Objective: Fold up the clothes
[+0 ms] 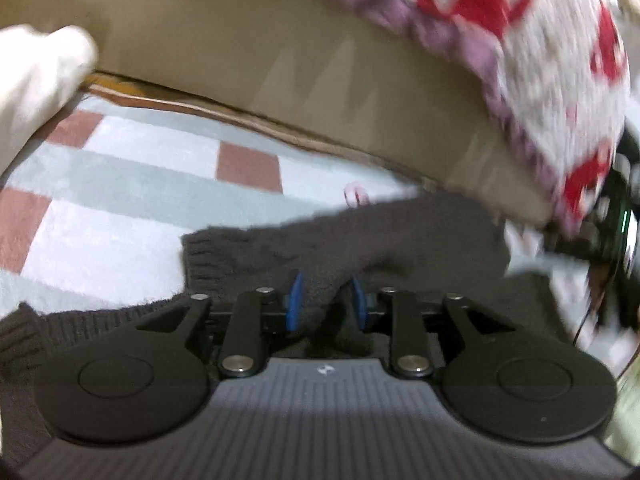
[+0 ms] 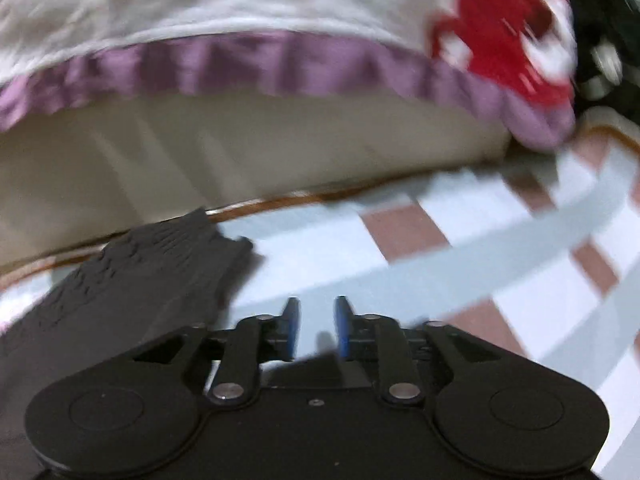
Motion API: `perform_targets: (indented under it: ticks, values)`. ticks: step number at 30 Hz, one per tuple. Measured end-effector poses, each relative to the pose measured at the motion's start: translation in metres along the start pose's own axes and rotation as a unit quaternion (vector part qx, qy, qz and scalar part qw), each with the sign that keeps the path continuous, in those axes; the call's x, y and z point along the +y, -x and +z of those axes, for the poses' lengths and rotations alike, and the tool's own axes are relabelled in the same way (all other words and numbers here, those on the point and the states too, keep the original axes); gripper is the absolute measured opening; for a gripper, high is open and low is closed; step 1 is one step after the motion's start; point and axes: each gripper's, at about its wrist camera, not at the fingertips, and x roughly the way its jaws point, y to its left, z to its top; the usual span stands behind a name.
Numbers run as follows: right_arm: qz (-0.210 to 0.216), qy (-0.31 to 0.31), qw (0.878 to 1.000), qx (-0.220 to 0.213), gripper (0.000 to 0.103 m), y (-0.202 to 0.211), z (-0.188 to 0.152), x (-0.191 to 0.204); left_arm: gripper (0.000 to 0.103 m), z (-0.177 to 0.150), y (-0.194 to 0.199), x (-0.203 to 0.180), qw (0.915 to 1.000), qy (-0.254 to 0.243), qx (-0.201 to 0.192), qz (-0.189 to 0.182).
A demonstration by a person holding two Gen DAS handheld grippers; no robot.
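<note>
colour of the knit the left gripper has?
Dark grey-brown sweater, pinched in the left gripper; clearest in left wrist view.

checked rug (image 1: 132, 184): pale blue-grey with brown squares | beige bed base (image 1: 280, 68): along rug's far edge | frilled red-patterned bedspread (image 2: 248, 64): overhanging base

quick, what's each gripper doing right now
left gripper: closed on a fold of the dark grey sweater.
right gripper: open, holding nothing, over the checked blanket beside the sweater.
</note>
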Motion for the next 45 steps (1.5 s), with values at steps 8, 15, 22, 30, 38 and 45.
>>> perform_targets:
  ticks: [8, 15, 22, 30, 38, 45]
  values:
    - [0.117, -0.081, 0.988, 0.058, 0.056, -0.025, 0.012, 0.006, 0.047, 0.02, 0.0, 0.047, 0.9934, 0.101, -0.048, 0.023]
    - [0.148, -0.067, 0.985, 0.053, 0.062, -0.059, -0.001, 0.046, 0.054, 0.028, -0.045, 0.051, 0.9901, 0.126, 0.048, 0.038]
    - [0.176, 0.153, 0.97, -0.069, 0.013, -0.018, 0.029, 0.124, 0.062, 0.022, -0.058, 0.014, 0.9928, -0.03, 0.08, 0.083]
    - [0.162, 0.175, 0.955, -0.177, 0.013, 0.017, 0.052, 0.14, 0.066, 0.026, -0.06, 0.0, 0.9831, -0.081, 0.063, 0.152]
    - [0.124, 0.228, 0.958, -0.124, 0.013, -0.005, 0.03, 0.142, 0.086, 0.027, -0.073, 0.008, 0.9797, -0.077, 0.085, 0.164]
    - [0.18, 0.183, 0.951, -0.172, 0.013, 0.013, 0.041, 0.155, 0.015, 0.026, -0.093, -0.029, 0.9597, -0.209, 0.14, 0.125]
